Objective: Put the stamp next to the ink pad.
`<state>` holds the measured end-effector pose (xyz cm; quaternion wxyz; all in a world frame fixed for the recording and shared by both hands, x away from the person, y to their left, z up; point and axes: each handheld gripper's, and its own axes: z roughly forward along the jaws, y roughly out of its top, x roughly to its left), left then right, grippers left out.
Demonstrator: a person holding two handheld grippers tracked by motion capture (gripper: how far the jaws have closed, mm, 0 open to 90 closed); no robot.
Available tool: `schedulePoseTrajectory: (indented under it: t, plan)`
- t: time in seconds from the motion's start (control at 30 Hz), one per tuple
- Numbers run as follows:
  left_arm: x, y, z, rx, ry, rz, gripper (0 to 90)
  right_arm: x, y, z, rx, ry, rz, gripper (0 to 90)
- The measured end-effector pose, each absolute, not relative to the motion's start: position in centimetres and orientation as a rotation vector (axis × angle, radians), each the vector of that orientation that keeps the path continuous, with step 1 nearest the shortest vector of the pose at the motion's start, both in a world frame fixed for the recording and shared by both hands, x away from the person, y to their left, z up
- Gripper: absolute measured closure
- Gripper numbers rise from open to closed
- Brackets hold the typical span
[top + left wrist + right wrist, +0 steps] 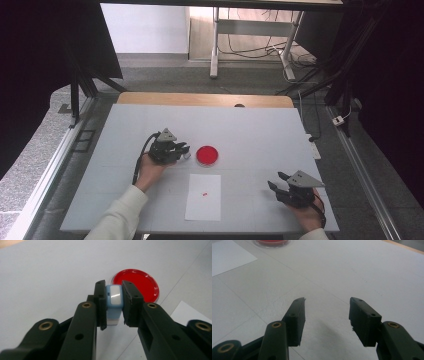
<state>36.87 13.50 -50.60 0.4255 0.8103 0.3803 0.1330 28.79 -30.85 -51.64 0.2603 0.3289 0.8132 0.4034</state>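
Left gripper [113, 302]: jaws clamped on small blue-white block [114, 298], just beside red dish [140, 286]
Right gripper [327, 312]: jaws apart, holding nothing, well apart from red dish

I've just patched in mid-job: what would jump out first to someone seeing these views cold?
The round red dish stands out at the middle of the white table, beside the left gripper. That gripper is clamped on a small light-blue and white block, held just short of the dish. Nearer the person lies a white paper sheet with a tiny red mark, while the right gripper rests open with nothing between its jaws at the table's right.
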Motion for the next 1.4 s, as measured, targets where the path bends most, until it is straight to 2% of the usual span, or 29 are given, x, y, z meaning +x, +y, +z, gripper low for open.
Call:
schedulePoseTrajectory:
  t: [0.67,0.8,0.97,1.13,1.23,1.4]
  plan:
    - [36.9,12.5,-51.4,2.068,0.928,0.325,72.8,28.8,-30.9,-51.6,0.887,2.203,1.093,46.2]
    - [36.9,12.5,-51.4,2.061,0.924,0.329,65.5,28.8,-30.9,-51.6,0.886,2.203,1.091,46.2]
    - [36.6,12.5,-51.0,2.02,0.93,0.358,46.9,28.8,-30.9,-51.6,0.887,2.2,1.091,46.1]
    - [36.3,12.7,-50.5,1.991,0.945,0.372,35.1,28.8,-30.9,-51.6,0.884,2.201,1.09,46.1]
    - [35.9,13.1,-50.1,1.982,0.945,0.371,30.6,28.8,-31.0,-51.6,0.891,2.2,1.094,46.0]
    - [34.8,14.1,-49.3,1.97,0.928,0.368,29.2,28.7,-31.1,-51.5,0.89,2.199,1.1,45.9]
